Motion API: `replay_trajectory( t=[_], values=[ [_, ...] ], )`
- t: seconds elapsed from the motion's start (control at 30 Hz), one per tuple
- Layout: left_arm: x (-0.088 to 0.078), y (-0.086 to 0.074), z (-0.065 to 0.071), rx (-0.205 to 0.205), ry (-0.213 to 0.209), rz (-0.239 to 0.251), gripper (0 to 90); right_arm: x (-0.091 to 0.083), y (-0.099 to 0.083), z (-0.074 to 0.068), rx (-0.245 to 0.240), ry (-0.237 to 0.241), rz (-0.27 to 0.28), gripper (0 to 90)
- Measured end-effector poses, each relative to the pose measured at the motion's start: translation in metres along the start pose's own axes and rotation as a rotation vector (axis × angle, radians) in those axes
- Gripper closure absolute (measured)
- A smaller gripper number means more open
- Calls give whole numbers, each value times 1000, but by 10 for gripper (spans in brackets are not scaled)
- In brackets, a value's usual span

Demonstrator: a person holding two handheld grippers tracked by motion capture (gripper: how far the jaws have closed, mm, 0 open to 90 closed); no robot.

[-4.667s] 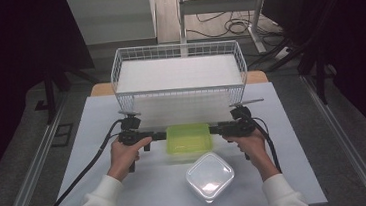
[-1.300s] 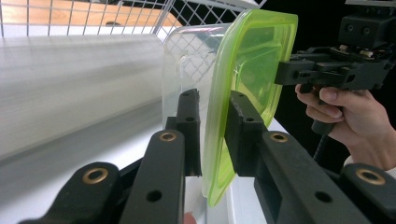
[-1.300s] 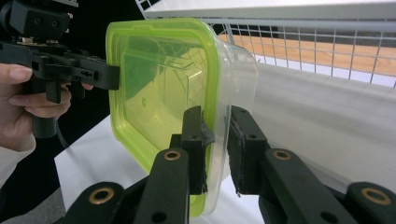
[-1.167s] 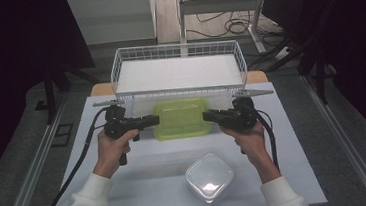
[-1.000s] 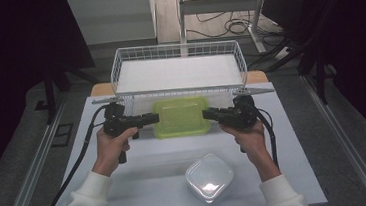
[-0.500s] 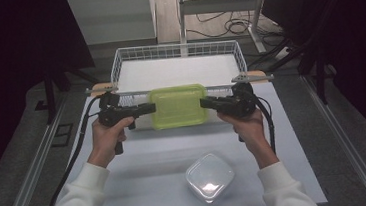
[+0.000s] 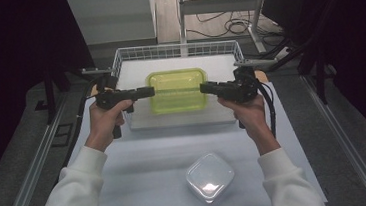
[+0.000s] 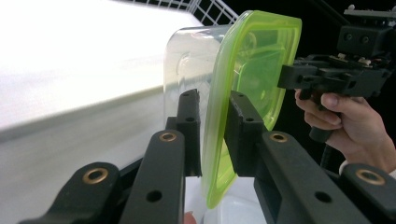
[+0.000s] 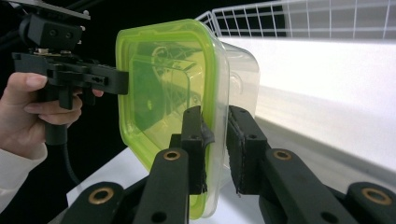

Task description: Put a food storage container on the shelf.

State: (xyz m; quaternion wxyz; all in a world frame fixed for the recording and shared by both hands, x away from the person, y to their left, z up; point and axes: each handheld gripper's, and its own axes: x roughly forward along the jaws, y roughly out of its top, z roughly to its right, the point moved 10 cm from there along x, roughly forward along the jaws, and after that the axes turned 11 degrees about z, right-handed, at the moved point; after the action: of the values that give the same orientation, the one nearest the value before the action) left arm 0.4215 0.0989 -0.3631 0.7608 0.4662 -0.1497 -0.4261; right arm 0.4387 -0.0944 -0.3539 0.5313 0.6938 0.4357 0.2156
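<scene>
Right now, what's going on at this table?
A person holds a green-lidded clear container in the air between two hand-held grippers. The left hand-held gripper clamps one end of its rim, the right hand-held gripper the other. The container hangs over the white wire basket. A second, clear lidded container sits on the table near the person.
</scene>
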Motion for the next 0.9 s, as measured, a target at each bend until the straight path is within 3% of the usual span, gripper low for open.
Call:
replay_trajectory(
  t=[0.23,0.53,0.9],
  values=[
    [8,16,-3,-11,-2,-4,775,4,14,8,18,8,-1,765],
    [24,48,-19,-51,1,-21,777,19,41,24,68,4,-4,761],
    [48,45,-51,-152,31,-78,784,37,40,51,182,-39,-79,759]
  ],
)
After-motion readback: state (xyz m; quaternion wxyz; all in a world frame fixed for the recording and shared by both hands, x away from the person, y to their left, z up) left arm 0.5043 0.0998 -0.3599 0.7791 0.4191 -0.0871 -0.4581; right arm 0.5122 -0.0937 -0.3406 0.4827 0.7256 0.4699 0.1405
